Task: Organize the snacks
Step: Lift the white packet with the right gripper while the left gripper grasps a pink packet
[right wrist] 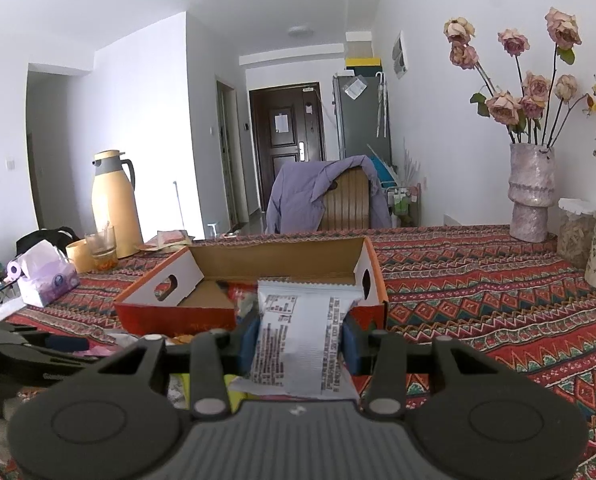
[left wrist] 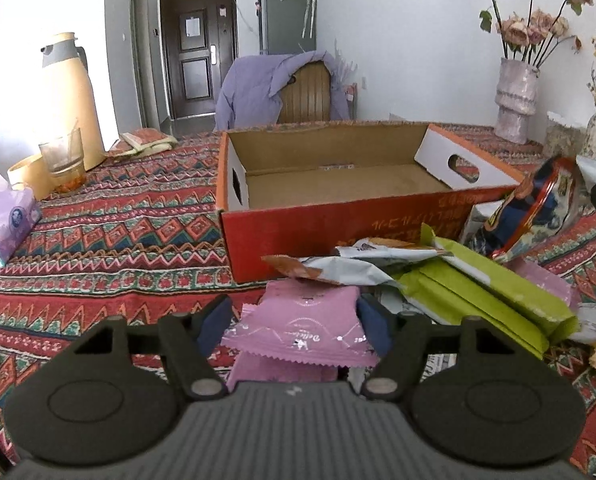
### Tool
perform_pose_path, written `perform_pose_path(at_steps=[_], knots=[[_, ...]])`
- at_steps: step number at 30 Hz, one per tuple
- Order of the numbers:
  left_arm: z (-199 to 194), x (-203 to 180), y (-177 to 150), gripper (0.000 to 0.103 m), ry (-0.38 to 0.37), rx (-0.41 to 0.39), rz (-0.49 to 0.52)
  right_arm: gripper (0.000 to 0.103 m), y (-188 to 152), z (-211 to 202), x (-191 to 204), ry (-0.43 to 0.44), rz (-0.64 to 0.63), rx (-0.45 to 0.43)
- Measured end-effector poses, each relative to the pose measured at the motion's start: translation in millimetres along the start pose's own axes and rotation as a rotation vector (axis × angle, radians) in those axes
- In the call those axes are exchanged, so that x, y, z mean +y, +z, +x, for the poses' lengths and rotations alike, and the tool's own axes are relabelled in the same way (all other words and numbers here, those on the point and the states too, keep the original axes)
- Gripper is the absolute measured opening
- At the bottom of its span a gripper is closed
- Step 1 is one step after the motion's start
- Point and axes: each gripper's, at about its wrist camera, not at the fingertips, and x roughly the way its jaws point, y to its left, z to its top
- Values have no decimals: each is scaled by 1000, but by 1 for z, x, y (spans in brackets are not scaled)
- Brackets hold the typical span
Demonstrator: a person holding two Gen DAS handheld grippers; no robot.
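A red cardboard box (left wrist: 338,224) with an open top stands on the patterned tablecloth, and its floor looks bare in the left wrist view. My left gripper (left wrist: 294,320) is shut on a pink snack packet (left wrist: 298,320), held just in front of the box above another pink packet (left wrist: 282,372). To its right lies a pile of snacks: green packets (left wrist: 478,292), a silver and orange packet (left wrist: 338,268) and a red and blue bag (left wrist: 538,212). My right gripper (right wrist: 300,336) is shut on a silver packet with printed text (right wrist: 298,344), held before the box (right wrist: 178,320).
A beige thermos (left wrist: 72,92), a glass (left wrist: 62,156) and a purple tissue box (left wrist: 6,224) stand at the left. Vases with dried flowers (left wrist: 516,100) stand at the back right. Behind the table is a chair draped with a purple garment (left wrist: 274,88).
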Motion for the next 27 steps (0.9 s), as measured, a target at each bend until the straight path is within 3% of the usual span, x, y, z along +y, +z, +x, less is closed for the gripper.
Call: perform_pose_path(at_steps=[11, 20, 27], knots=[[-33, 1, -4, 68, -8, -49, -17, 42, -1, -13, 5, 9, -5, -14], [-16, 2, -11, 69, -25, 50, -23, 42, -2, -19, 8, 15, -9, -15], [1, 0, -3, 75, -21, 90, -22, 42, -3, -16, 6, 17, -4, -2]])
